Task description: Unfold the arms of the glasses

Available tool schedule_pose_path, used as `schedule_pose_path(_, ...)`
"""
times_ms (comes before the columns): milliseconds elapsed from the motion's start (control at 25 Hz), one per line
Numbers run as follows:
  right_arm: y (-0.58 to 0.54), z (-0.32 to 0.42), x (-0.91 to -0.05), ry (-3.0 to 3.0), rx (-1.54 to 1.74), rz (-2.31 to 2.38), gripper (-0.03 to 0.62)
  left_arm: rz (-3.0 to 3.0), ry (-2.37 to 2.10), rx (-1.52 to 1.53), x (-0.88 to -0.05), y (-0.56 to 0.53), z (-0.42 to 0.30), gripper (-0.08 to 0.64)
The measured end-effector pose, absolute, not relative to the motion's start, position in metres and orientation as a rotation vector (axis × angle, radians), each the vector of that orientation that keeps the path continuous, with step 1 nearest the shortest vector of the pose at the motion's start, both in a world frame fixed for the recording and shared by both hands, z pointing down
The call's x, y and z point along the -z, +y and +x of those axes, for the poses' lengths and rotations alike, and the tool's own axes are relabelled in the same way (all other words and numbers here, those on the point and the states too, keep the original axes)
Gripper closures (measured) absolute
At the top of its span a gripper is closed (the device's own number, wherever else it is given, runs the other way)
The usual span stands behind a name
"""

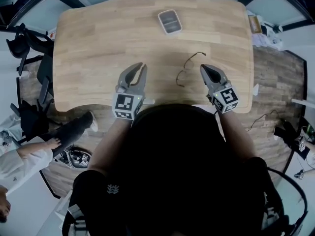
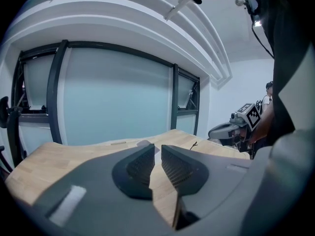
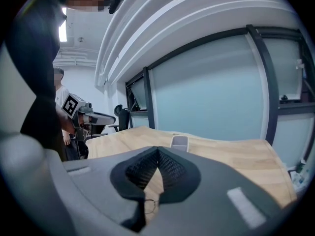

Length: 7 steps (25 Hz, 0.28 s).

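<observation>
1. Two tools over the near edge of the table: left gripper and right gripper, both aimed across the wood toward the far edge.
2. Of the right gripper: closed, pads meeting at the tips, nothing pinched between them.
3. Of the glasses: flat on the wood just left of that closed claw, far nearer to it than to the other one. Thin, dark wire only, so the set of the arms is too fine to tell. In the right gripper view, one lens visible through the gap under the pads. Contact with the claw not readable.
4. Of the left gripper: narrowly parted, empty, bare wood between its pads, well apart from the glasses.
5. Of the glasses case: farther back, near the far edge, well apart from both claws.
6. Of free room: broad bare wood left of the left gripper, and more between glasses and case. Right table edge close beyond the right gripper. Office chairs off the left edge.
</observation>
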State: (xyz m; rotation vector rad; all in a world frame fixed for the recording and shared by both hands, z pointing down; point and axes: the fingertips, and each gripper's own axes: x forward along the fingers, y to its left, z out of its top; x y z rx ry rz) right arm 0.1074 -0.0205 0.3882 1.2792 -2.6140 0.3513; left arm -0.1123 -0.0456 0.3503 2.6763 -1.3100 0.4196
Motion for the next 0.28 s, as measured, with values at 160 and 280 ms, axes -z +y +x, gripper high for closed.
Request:
schedule_pose_path(160, -0.0202, 0.1062, -0.3911, -2.593, -0.358, 1.287, 0.591, 2.668, -1.304, -0.414, -0.3535, -0.0465, -0.116, 0.514)
schedule_pose_path(280, -0.02, 0.1051, -0.394, -2.585, -0.355, 1.289, 0.591, 2.659, -1.303, -0.414, -0.3584, -0.0457, -0.1184, 0.514)
